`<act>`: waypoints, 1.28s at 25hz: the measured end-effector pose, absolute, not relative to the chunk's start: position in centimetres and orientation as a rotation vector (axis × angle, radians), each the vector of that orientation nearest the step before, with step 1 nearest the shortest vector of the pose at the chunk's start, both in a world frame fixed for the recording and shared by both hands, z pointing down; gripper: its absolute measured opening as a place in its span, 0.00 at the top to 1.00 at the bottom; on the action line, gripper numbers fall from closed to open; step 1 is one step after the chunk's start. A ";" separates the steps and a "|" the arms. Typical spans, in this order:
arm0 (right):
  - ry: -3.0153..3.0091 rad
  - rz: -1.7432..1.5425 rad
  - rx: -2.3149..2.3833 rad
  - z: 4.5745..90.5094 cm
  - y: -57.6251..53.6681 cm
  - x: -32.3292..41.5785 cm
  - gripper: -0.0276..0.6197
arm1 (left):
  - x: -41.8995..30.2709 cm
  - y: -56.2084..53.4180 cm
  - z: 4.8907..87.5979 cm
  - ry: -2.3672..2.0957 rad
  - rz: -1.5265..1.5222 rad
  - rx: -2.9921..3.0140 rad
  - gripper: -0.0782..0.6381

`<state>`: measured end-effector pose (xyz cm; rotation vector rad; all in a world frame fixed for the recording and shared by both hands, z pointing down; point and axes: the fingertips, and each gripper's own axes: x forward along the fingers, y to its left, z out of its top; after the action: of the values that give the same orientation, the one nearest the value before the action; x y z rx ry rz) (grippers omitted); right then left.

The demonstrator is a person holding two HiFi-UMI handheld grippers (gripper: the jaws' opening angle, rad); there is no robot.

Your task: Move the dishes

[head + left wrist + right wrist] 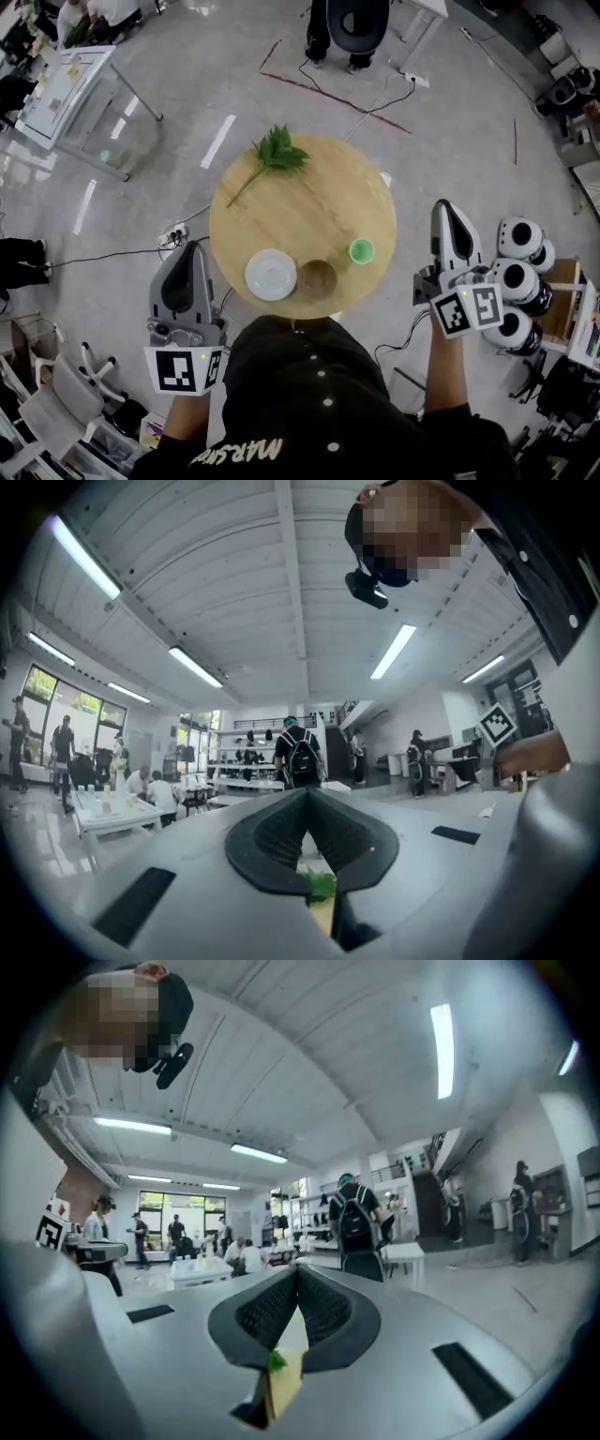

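On the round wooden table (pixel 309 202) sit a white plate (pixel 271 275), a brown bowl (pixel 317 277) and a small green cup (pixel 361 250), all near its front edge. A green leafy sprig (pixel 278 153) lies at the far side. My left gripper (pixel 192 246) is held off the table's left edge, and my right gripper (pixel 448 204) off its right edge. Both are raised, point away from me and touch nothing. In the left gripper view the left gripper (pixel 307 794) has its jaws together and empty. The right gripper (pixel 298 1271) looks the same in the right gripper view.
Several white rounded machines (pixel 518 272) stand on the floor at the right. A glass-topped table (pixel 70 84) is at the upper left, and chairs (pixel 56 403) at the lower left. A person (pixel 347 28) stands beyond the table. Cables run across the floor.
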<state>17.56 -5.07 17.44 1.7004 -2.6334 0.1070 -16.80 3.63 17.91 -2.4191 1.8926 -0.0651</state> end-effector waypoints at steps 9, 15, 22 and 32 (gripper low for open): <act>-2.477 -0.256 2.080 13.1 2.6 22.9 0.96 | -19.3 5.5 15.3 1.935 -0.056 -2.306 0.88; -2.423 -0.281 2.035 14.8 4.9 22.8 0.96 | -20.1 7.1 15.6 1.986 -0.067 -2.258 0.88; -2.458 -0.238 2.023 15.1 4.7 22.6 0.96 | -18.9 7.6 15.8 1.961 -0.069 -2.266 0.88; -2.490 -0.215 1.983 15.5 3.8 21.5 0.96 | -18.1 7.5 15.5 1.937 -0.068 -2.265 0.88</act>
<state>21.48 3.83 15.49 1.9833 -2.4898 -0.2145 -18.13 7.53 15.49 -2.2646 1.9366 -0.0675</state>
